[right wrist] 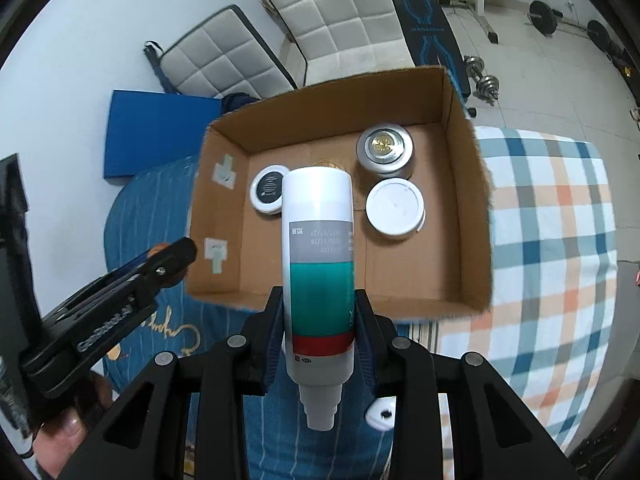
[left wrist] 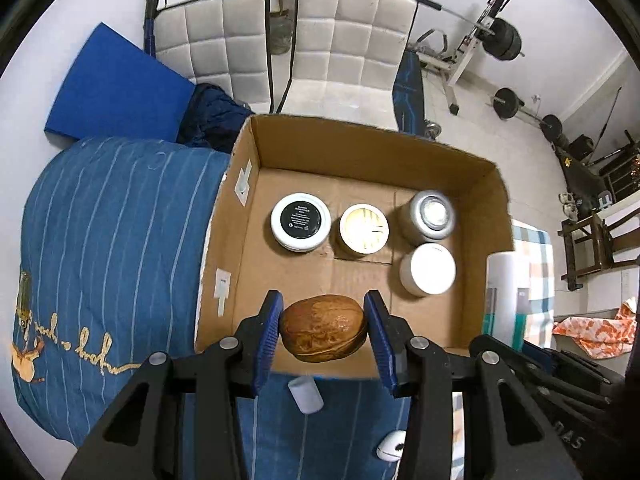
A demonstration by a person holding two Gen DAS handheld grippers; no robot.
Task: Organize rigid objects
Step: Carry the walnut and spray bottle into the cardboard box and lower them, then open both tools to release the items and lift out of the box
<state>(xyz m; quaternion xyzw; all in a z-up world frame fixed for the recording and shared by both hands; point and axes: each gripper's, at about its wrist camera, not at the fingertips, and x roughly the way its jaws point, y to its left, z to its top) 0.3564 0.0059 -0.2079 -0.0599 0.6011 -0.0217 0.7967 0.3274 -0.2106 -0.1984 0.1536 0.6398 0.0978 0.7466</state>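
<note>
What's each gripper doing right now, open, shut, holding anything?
Left gripper: shut on the brown walnut-shaped object, at the cardboard box near edge.
Right gripper: shut on the white and teal bottle.

Both views look down from above the near edge of the box (left wrist: pixel 372 148) (right wrist: pixel 332 100), close over it; the left wrist view sits toward the box's left side, facing the chairs (left wrist: pixel 280 44); the right wrist view sits further right; both share the box floor and chairs (right wrist: pixel 296 24).
</note>
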